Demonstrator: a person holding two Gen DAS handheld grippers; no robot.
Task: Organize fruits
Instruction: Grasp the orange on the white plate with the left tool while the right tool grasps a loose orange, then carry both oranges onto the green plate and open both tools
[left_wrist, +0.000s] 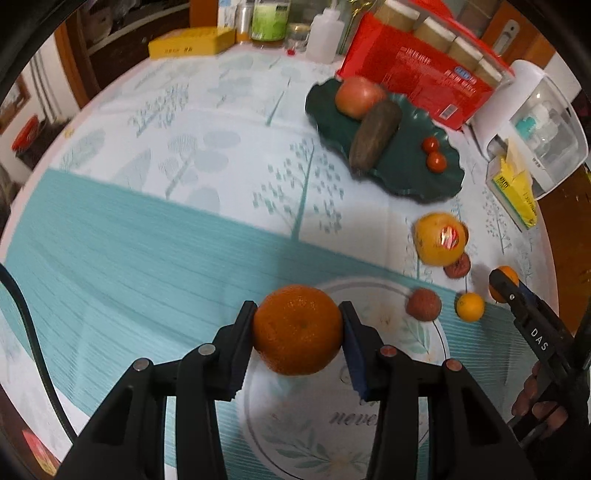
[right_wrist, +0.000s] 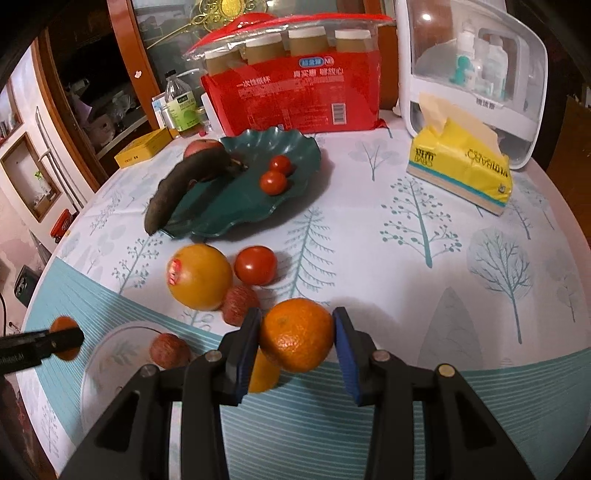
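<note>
My left gripper (left_wrist: 298, 317) is shut on an orange mandarin (left_wrist: 297, 329) and holds it over a white round plate (left_wrist: 436, 336). My right gripper (right_wrist: 297, 328) is shut on another mandarin (right_wrist: 297, 334) above the tablecloth; it also shows in the left wrist view (left_wrist: 496, 282). A green leaf-shaped dish (right_wrist: 236, 206) holds a dark long fruit (right_wrist: 181, 188), an apple (right_wrist: 197, 147) and two small tomatoes (right_wrist: 275, 175). A yellow grapefruit (right_wrist: 199, 277), a tomato (right_wrist: 255, 265), two reddish lychee-like fruits (right_wrist: 239, 304) and a small orange (left_wrist: 470, 306) lie between dish and plate.
A red cup package (right_wrist: 295, 96), a white storage box (right_wrist: 472, 70), a yellow tissue pack (right_wrist: 461, 166), a yellow box (right_wrist: 142, 147) and bottles (right_wrist: 181, 107) stand along the far side. The table edge curves at left and right.
</note>
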